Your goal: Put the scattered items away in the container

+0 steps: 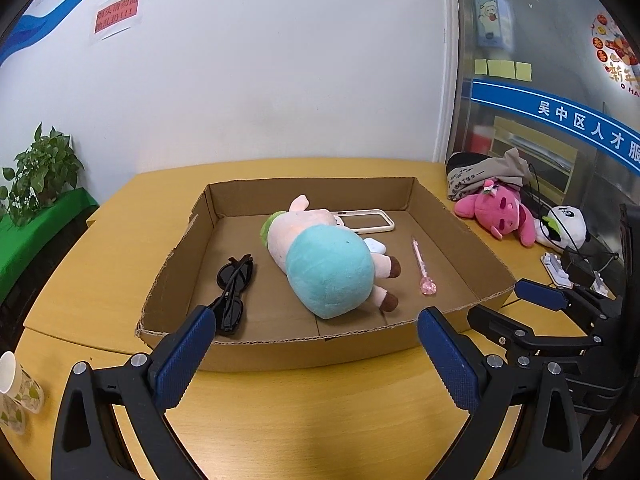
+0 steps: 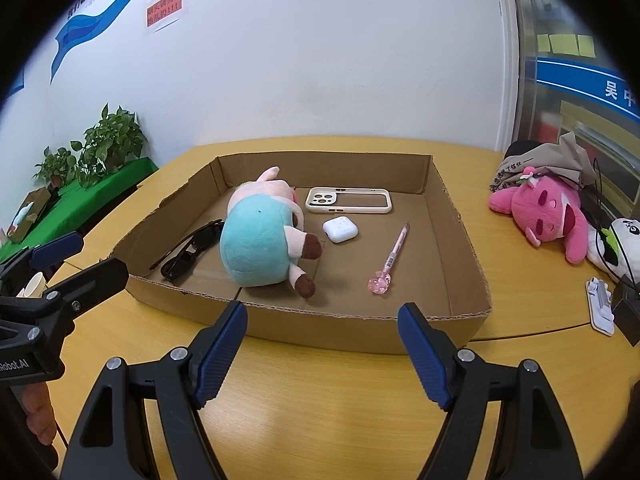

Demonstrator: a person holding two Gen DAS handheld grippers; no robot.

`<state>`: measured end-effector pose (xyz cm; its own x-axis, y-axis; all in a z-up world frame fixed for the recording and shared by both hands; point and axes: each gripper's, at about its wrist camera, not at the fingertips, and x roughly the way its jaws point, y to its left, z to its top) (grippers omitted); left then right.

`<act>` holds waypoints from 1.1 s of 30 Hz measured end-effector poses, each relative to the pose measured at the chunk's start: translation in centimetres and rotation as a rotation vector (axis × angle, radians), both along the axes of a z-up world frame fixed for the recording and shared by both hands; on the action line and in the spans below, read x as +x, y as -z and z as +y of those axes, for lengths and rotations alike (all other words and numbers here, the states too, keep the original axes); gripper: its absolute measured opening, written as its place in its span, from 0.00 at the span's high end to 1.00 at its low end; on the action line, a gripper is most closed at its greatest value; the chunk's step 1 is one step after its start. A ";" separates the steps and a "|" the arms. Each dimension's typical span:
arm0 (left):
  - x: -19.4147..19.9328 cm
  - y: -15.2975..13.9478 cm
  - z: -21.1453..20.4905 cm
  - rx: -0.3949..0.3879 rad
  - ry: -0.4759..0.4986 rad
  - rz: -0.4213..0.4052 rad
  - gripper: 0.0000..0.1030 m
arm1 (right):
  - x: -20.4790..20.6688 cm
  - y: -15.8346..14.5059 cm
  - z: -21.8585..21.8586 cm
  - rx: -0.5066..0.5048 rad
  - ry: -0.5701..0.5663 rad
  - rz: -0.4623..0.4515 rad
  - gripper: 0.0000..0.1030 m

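Left gripper [image 1: 312, 350] and right gripper [image 2: 322, 346] both gape wide, empty, low in frame over the bench [image 2: 320, 400] just short of the cardboard tray [image 2: 360, 330]. Tray centre-frame holds plush pig [image 2: 260, 236], sunglasses [image 2: 188, 254], phone case [image 2: 348, 202], earbud case [image 2: 340, 229], pink pen [image 2: 390, 260]; looks done, so retreat straight back, clear of the front wall. Pig half-hides the earbud case in the left view; upper-right clutter isn't clearly task items.

We see bright, even overhead light; soft shadows under the teal-and-pink plush toy [image 2: 256, 236]. Fisheye bending darkens corners; the reflective glass partition [image 1: 540, 80] looks blurred.
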<state>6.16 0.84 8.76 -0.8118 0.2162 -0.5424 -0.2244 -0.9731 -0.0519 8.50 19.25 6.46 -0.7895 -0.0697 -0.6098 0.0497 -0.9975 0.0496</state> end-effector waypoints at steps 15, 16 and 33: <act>-0.9 1.4 -0.1 0.021 -0.075 0.022 0.00 | -0.3 0.5 0.4 0.001 0.029 -0.008 0.25; -1.0 1.4 -0.1 0.022 -0.076 0.023 0.00 | -0.4 0.5 0.4 0.003 0.031 -0.008 0.25; -1.2 2.8 0.2 0.007 -0.069 -0.024 0.00 | -0.6 1.2 0.2 0.008 0.030 -0.020 0.25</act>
